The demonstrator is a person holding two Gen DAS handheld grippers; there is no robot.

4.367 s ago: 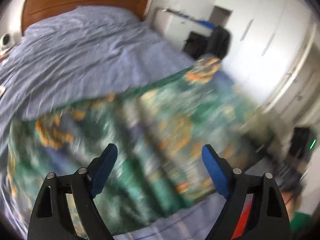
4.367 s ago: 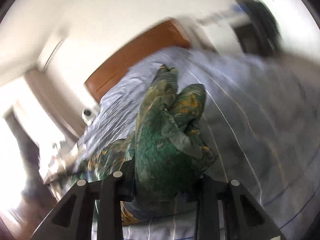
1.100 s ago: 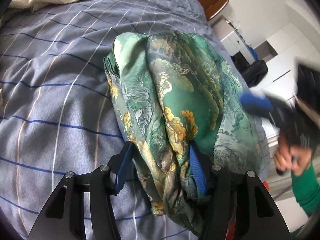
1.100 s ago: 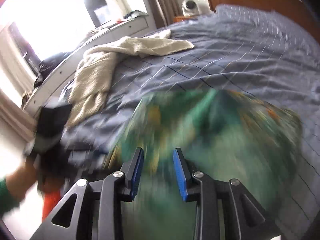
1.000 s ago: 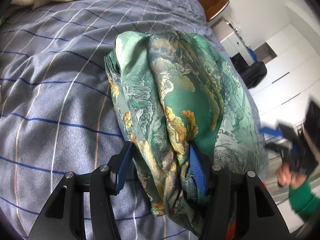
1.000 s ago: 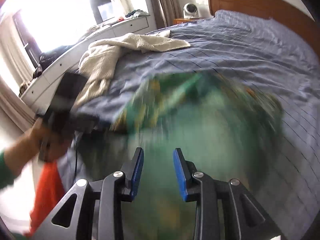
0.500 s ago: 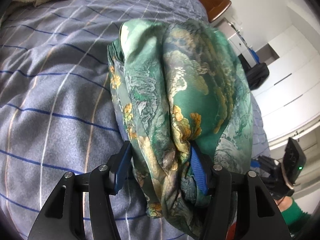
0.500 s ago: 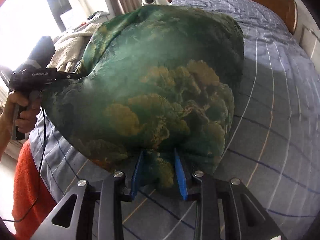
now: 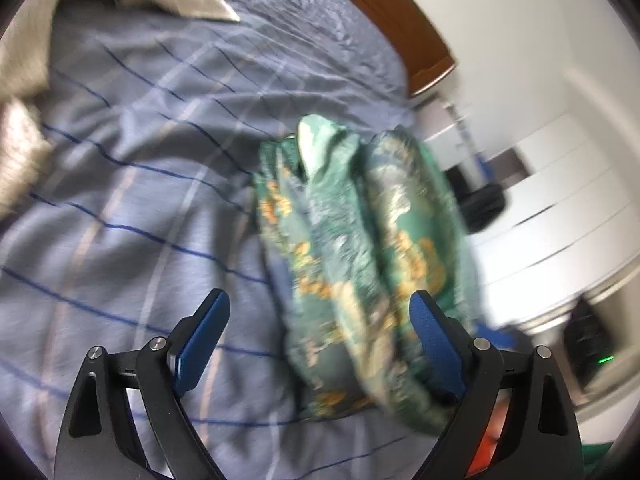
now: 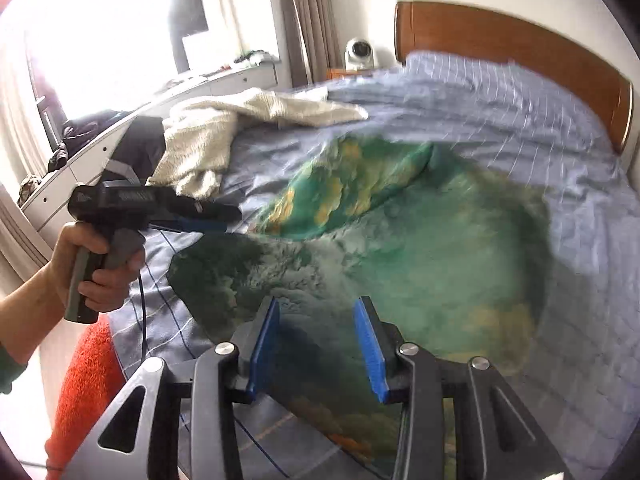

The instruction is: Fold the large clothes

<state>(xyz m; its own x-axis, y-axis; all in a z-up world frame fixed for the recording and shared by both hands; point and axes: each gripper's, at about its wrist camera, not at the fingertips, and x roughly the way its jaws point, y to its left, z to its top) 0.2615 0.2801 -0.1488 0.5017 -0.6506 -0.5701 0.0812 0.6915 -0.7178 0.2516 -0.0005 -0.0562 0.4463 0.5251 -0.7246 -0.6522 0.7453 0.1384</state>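
Note:
A large green cloth with orange and pale patterns (image 9: 360, 240) lies bunched in long folds on the blue striped bed cover (image 9: 140, 200). My left gripper (image 9: 320, 332) is open and empty, its blue pads on either side of the cloth's near end. In the right wrist view the cloth (image 10: 400, 240) lies spread in a rumpled heap in front of my right gripper (image 10: 318, 344), which is open with nothing between its pads. The left gripper (image 10: 216, 220) also shows there at the cloth's left edge, held in a hand.
A cream knitted garment (image 10: 240, 120) lies on the bed's far left side, also in the left wrist view (image 9: 24, 64). The wooden headboard (image 10: 520, 48) is at the back. White wardrobes (image 9: 560, 200) stand past the bed. An orange rug (image 10: 88, 380) lies by the bed edge.
Both grippers have opened and let go of the green cloth, which has dropped onto the bed. The left gripper has drawn back from it.

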